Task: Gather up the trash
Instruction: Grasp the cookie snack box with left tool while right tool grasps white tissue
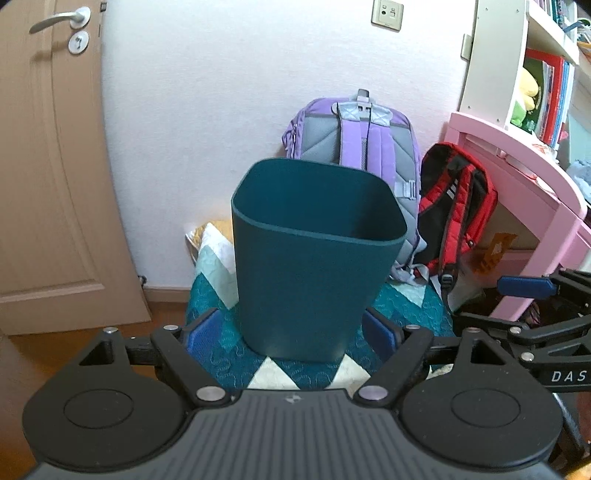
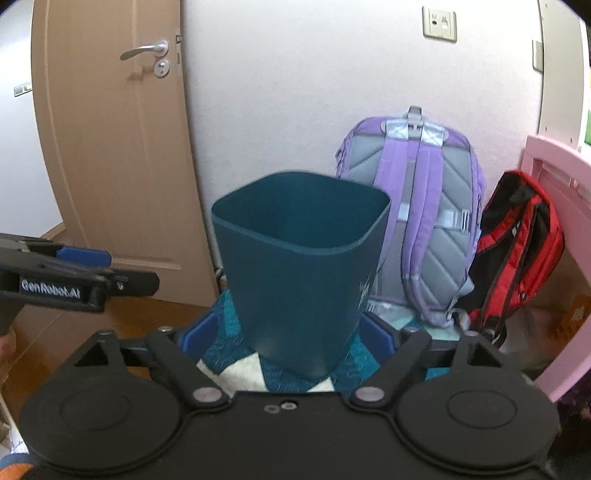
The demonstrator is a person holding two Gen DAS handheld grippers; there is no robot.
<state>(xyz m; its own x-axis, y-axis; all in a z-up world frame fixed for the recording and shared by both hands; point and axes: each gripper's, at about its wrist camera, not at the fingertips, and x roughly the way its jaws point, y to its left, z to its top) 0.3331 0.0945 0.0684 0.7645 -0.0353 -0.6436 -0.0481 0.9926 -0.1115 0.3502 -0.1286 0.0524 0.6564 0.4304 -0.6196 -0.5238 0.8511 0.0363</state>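
A dark teal waste bin (image 1: 314,254) stands upright on a teal and white patterned quilt (image 1: 221,347), square-mouthed and open at the top. From the left wrist view it fills the middle of the frame, dead ahead at twelve o'clock of the left gripper (image 1: 291,334). The blue fingers (image 1: 201,334) of that gripper stand wide apart, one on either side of the bin's base, with nothing between their pads; they grip nothing.

From the right wrist view the same bin sits at twelve o'clock of the right gripper (image 2: 286,332). Its fingers (image 2: 197,334) are spread wide as well and hold nothing (the bin's foot shows in the gap between them, farther off, not touched). The left gripper's body appears at nine o'clock in this view, and the right gripper shows at three o'clock in the left wrist view, so the two are side by side.

Behind the bin, at about one o'clock, a purple and grey backpack (image 1: 364,147) leans against the white wall (image 1: 221,92). A red and black backpack (image 1: 458,206) slumps just beside it at two o'clock, against a pink desk (image 1: 517,166). A tan door (image 1: 48,184) with a silver handle (image 1: 61,20) stands at ten o'clock. What lies inside the bin I cannot tell.
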